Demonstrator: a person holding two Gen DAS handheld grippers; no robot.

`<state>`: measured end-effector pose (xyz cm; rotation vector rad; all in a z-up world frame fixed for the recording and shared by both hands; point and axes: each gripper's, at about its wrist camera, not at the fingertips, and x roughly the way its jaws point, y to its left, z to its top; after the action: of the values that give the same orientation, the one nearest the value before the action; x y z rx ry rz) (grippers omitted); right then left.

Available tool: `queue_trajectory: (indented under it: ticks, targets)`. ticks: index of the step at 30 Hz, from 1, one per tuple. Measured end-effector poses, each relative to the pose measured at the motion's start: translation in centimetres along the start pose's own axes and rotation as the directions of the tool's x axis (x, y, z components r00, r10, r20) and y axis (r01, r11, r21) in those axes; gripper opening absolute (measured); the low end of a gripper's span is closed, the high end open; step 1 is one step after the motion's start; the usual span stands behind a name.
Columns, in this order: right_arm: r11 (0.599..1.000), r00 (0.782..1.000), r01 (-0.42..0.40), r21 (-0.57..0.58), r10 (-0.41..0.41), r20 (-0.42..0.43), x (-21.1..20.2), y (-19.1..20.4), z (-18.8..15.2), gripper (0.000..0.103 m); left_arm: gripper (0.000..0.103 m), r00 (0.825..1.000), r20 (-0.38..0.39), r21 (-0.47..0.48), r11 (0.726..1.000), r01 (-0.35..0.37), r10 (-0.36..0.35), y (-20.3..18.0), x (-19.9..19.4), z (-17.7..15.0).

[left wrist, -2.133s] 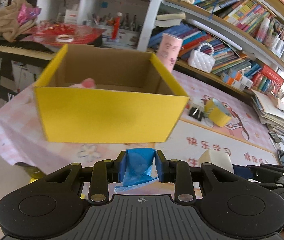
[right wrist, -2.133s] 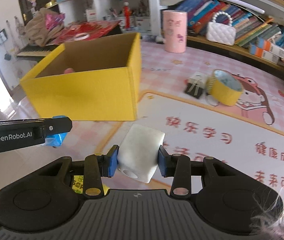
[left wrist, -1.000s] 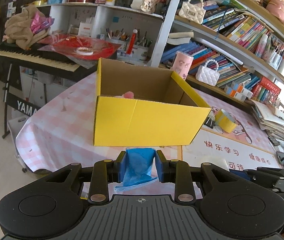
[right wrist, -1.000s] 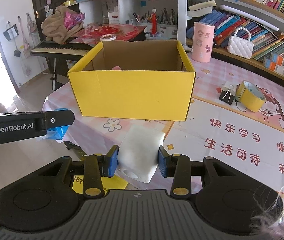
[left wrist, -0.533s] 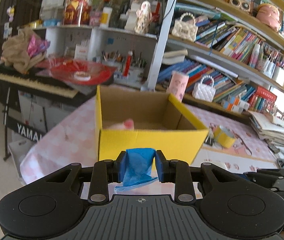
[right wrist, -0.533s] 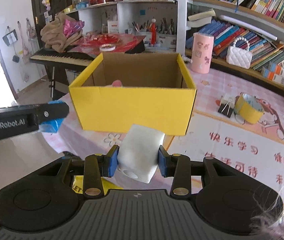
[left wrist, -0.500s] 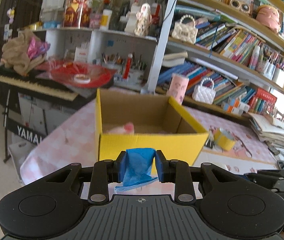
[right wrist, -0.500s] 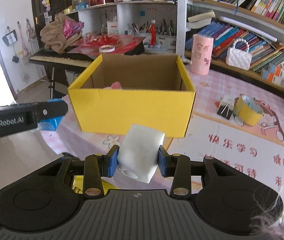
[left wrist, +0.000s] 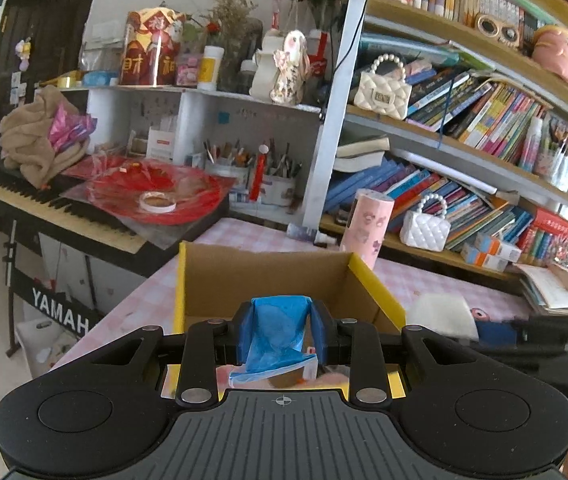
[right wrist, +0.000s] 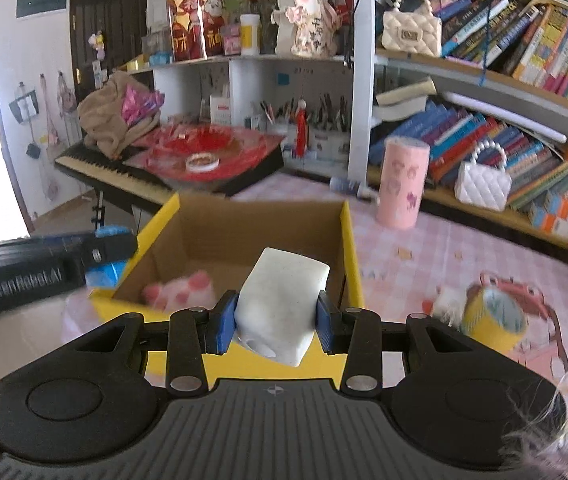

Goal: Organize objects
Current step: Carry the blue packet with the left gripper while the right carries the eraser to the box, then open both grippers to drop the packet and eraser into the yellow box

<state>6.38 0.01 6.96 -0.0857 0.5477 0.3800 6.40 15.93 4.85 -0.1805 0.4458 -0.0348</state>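
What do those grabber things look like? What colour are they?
Both are black plastic. The left gripper and right gripper each have a ribbed base, two round discs, silver screws and blue finger pads. White lettering, blurred here, runs along the left one's side.

White letters "YAMAH", cut off at the edge, run along the black front panel (left wrist: 58,312) under the black keyboard piano w/ pale keys (left wrist: 52,208). Blurred white "GenRobot.AI" sits on the side of the black left gripper (right wrist: 96,254), seen from the right wrist view. Gold Chinese chars on the red-and-gold festive bag (left wrist: 146,50) on the white shelf; too small to read for sure.
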Motion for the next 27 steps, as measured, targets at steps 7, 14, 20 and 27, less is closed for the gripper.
queue_trajectory:
  ticks: [7, 14, 20, 27]
  targets:
    - [0.999, 1.000, -0.030, -0.038, 0.030, -0.004, 5.1, -2.4, 2.9, 0.037, 0.028, 0.996, -0.086, 0.026, 0.999, -0.028, 0.030, -1.6, 5.7, -0.6]
    - [0.994, 0.992, -0.093, -0.056, 0.088, -0.094, 11.0, -3.7, 3.9, 0.037, 0.029, 0.979, -0.189, 0.071, 0.995, -0.069, 0.081, -2.7, 9.9, -1.8]
    - [0.982, 0.959, -0.169, -0.084, 0.144, -0.245, 16.4, -3.5, 4.2, 0.037, 0.029, 0.961, -0.249, 0.084, 0.991, -0.102, 0.120, -2.9, 11.8, -2.6]
    - [0.960, 0.930, -0.227, -0.164, 0.163, -0.330, 19.6, -2.4, 5.0, 0.038, 0.031, 0.950, -0.276, 0.072, 0.989, -0.133, 0.147, -2.7, 12.5, -3.2]
